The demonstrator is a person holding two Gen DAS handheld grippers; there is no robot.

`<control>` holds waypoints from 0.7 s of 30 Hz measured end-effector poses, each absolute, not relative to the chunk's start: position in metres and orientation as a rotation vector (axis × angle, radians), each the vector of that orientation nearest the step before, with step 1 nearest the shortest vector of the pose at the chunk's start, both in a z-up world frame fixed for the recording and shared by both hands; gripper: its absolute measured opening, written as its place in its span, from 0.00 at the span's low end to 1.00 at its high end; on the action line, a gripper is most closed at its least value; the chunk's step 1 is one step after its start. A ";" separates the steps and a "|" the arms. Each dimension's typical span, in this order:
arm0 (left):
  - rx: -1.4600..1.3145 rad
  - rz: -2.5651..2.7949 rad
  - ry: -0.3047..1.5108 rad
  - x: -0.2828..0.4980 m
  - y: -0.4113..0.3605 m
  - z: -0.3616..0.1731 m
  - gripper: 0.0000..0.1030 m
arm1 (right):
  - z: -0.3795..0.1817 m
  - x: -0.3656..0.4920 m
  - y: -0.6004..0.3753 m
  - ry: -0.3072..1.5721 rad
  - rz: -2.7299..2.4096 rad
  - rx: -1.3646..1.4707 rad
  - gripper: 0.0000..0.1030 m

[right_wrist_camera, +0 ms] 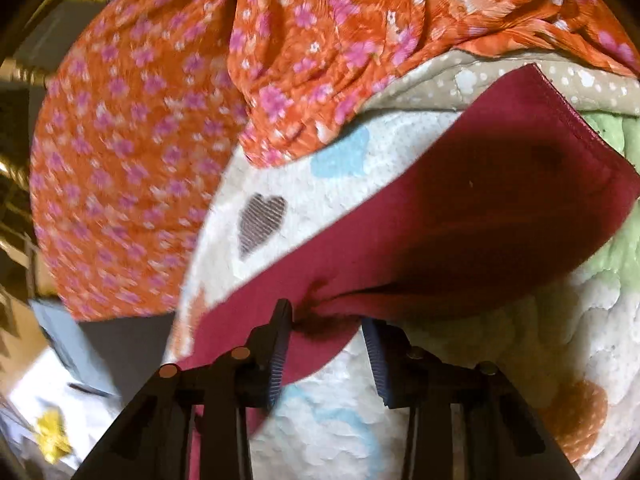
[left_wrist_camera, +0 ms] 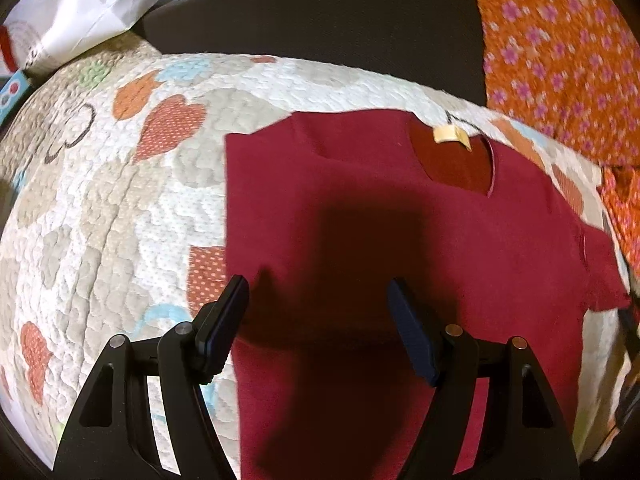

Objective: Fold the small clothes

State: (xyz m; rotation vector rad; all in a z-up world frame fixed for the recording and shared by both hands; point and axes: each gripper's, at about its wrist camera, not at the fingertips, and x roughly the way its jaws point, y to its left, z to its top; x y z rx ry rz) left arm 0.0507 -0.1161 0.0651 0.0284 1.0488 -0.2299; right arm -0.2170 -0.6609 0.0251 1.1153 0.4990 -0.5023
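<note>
A small dark red T-shirt (left_wrist_camera: pixel 360 208) lies flat on a quilted heart-patterned cover (left_wrist_camera: pixel 100 208), neckline with a cream label (left_wrist_camera: pixel 448 135) at the far side. My left gripper (left_wrist_camera: pixel 318 292) is open and empty, hovering over the shirt's left edge. In the right wrist view my right gripper (right_wrist_camera: pixel 326 320) is open, with a bunched bit of the shirt's sleeve (right_wrist_camera: pixel 460 216) lying between the fingers; the sleeve spreads up to the right over the quilt (right_wrist_camera: pixel 340 420).
An orange floral garment (right_wrist_camera: pixel 132 160) lies on the quilt beyond the shirt, also at the right in the left wrist view (left_wrist_camera: pixel 560 48). A dark seat back (left_wrist_camera: pixel 320 24) and white paper bags (left_wrist_camera: pixel 80 12) lie behind the quilt.
</note>
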 end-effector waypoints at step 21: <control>-0.168 -0.221 1.007 0.065 -0.074 0.094 0.70 | 0.177 -0.159 -0.534 0.421 -0.167 0.539 0.08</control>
